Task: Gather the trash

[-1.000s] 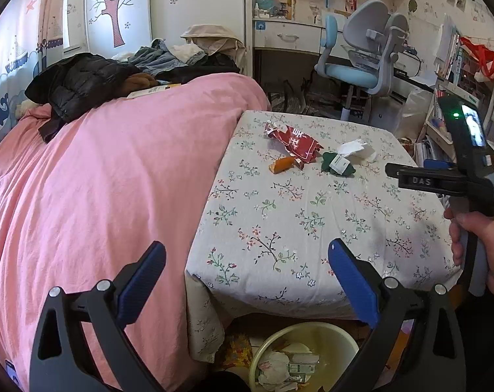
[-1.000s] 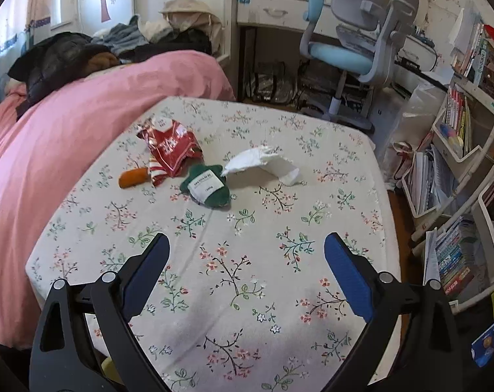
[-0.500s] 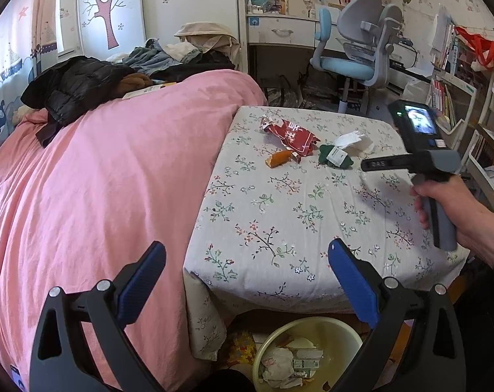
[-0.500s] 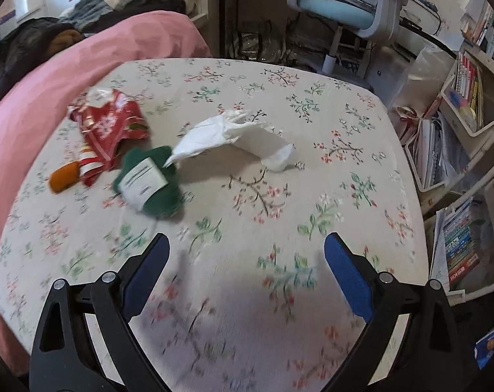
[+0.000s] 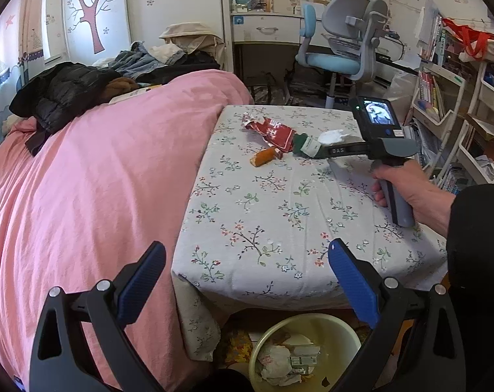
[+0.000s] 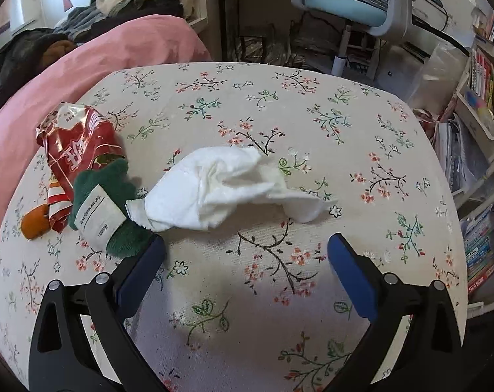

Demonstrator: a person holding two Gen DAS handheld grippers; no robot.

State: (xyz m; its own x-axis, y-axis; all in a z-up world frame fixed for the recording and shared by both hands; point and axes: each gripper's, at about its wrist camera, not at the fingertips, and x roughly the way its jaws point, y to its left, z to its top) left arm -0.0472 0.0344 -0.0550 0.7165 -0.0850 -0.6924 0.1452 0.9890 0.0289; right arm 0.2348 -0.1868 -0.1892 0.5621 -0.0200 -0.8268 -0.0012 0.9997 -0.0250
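Right gripper [image 6: 246, 252], jaws spread, just short of white tissue [image 6: 227, 189] on the floral worktop [image 6: 345, 150]; left gripper [image 5: 247, 261] jaws likewise spread.

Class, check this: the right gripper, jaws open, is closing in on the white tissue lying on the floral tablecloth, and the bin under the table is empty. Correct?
Not quite. The bin already holds crumpled trash, as the left wrist view shows. The rest stands: the open right gripper is near the white tissue on the tablecloth.
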